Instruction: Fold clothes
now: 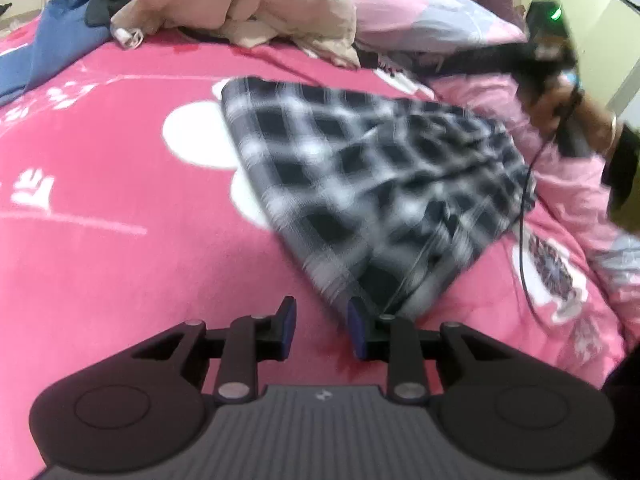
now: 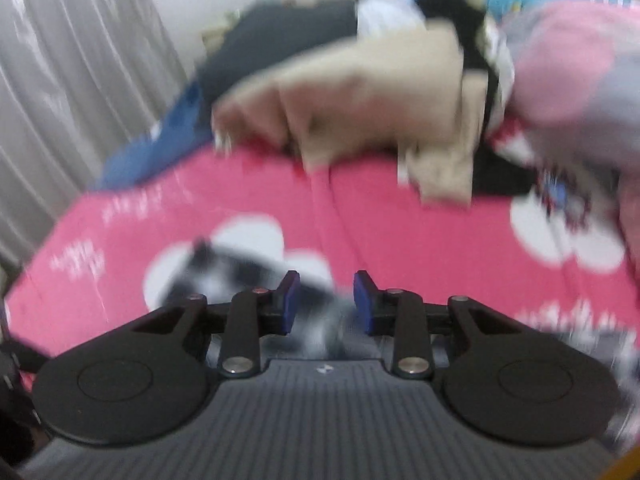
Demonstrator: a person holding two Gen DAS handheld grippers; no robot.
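Far left in the left wrist view: a blue garment (image 1: 28,64) draped over the edge of the pink blanket (image 1: 120,272), dark clothing bunched behind it. Further along, a beige garment (image 1: 256,12) heaped at the back, untouched. Centre: the checked cloth (image 1: 360,176), black, grey and white, lying folded on the blanket in a rough wedge, narrow end toward the camera and just at the right fingertip. Left gripper (image 1: 322,330) low over the blanket, fingers apart, nothing between them. Right of the cloth: a thin black cable (image 1: 524,216) trailing across the bedding, then the right gripper (image 1: 548,52) raised above the far corner, gripped by the person's hand (image 1: 560,108). In the right wrist view, heavily blurred: the same right gripper (image 2: 327,304) with fingers apart, checked fabric smeared below and between the pads; contact impossible to judge through the blur. Probably a step between folds: cloth already doubled over, both tools free of it. Next move likely a fresh grip on two corners of the wedge for another fold, or a shift toward the beige heap; either way, needing fingers brought down flat onto an edge, clear of the cable.
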